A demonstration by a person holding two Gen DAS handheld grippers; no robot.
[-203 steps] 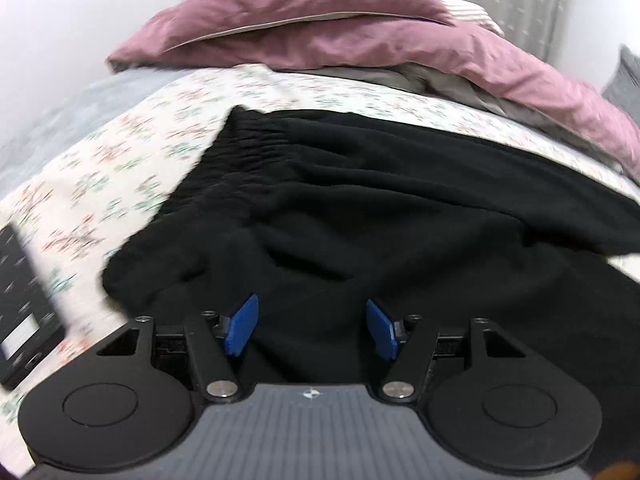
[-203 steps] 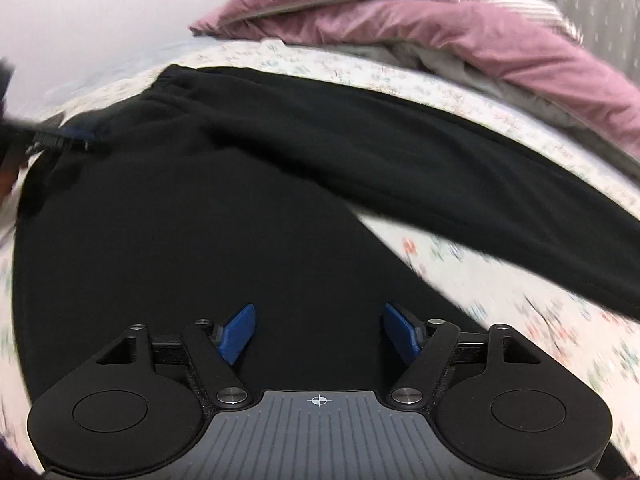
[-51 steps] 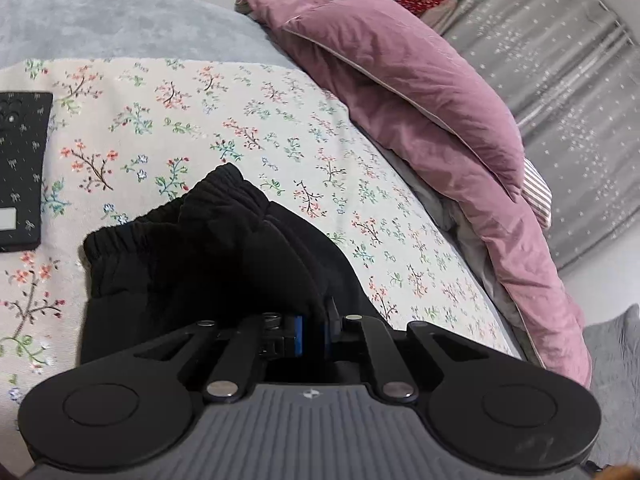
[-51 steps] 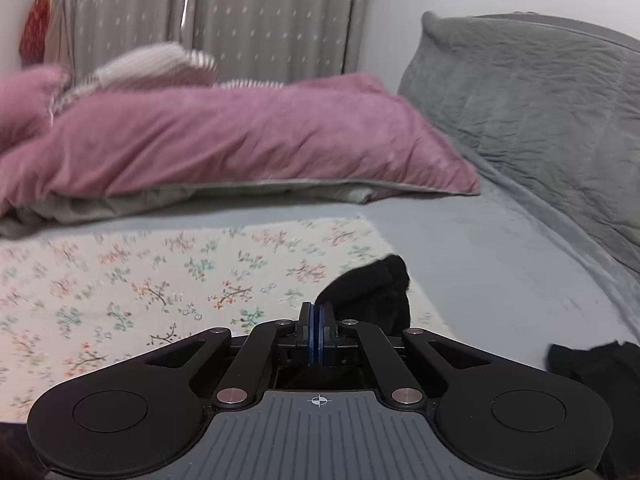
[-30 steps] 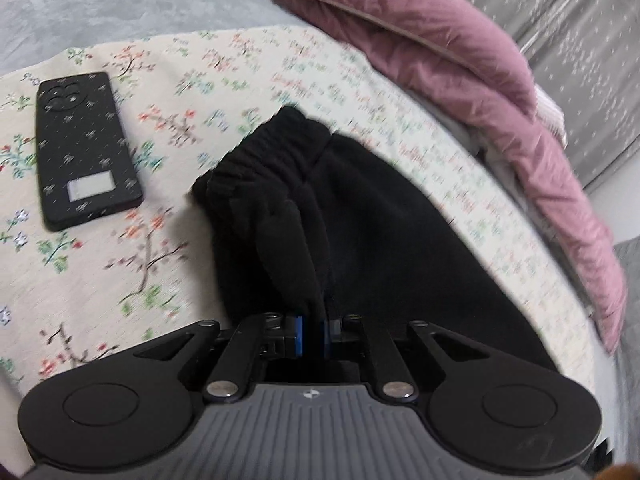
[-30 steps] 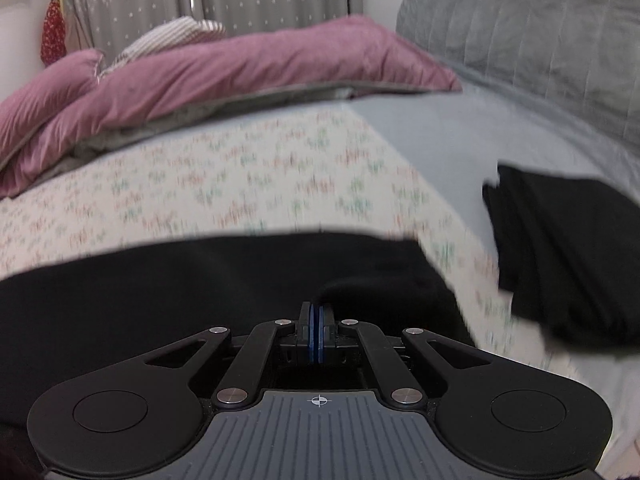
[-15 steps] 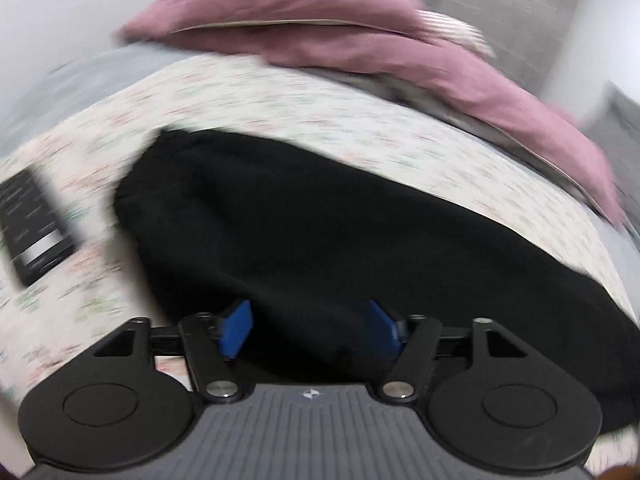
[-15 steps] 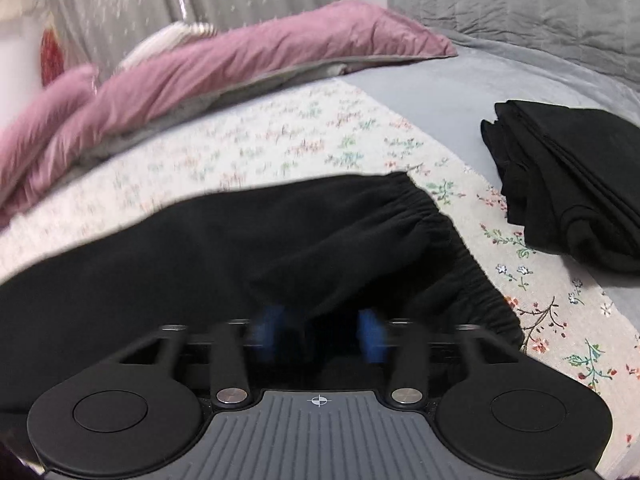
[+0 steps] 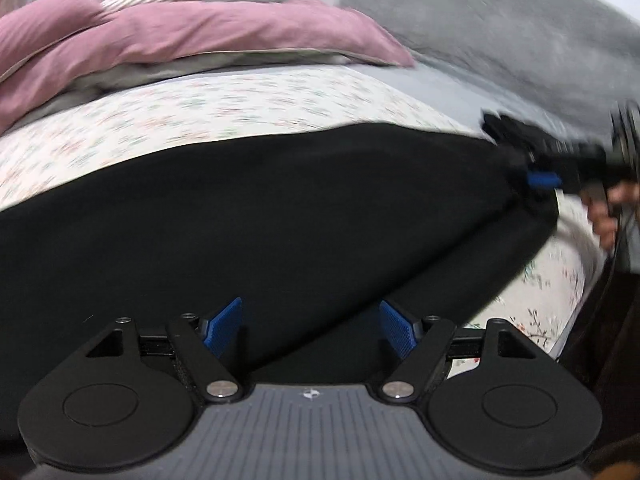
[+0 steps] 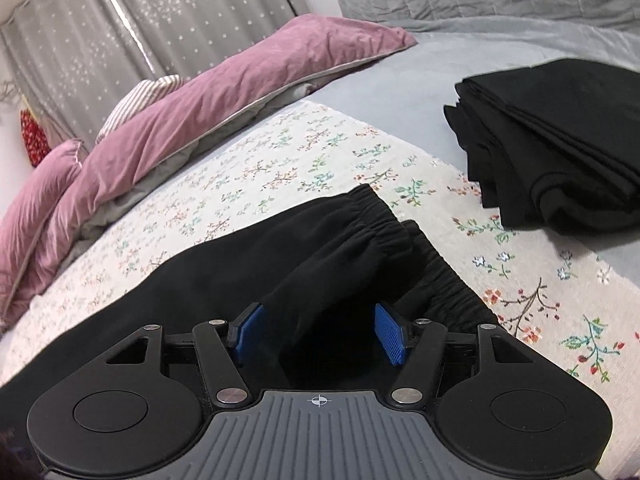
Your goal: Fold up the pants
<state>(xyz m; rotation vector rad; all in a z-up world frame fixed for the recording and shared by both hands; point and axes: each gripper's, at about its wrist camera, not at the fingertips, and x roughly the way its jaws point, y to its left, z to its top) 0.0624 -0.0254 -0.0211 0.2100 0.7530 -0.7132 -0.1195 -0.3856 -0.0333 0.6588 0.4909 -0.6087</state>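
now both grippers, left gripper [image 9: 311, 326] opening, right gripper [image 10: 320, 334] wide, over flat black pants [image 9: 260, 216]

The pants [image 9: 256, 220] are black, of a soft matte cloth, and lie flat on the floral sheet [image 10: 280, 168] as one long band running across the bed, one leg laid over the other. At the far right end the two elastic cuffs [image 10: 384, 220] are gathered and ribbed; they sit slightly offset, the upper one puckered and lifted a little above the lower (its edge curls up). The surface of the cloth is mostly smooth, with a shallow diagonal crease near the cuffs. In the left view the band fills the middle, blurred.
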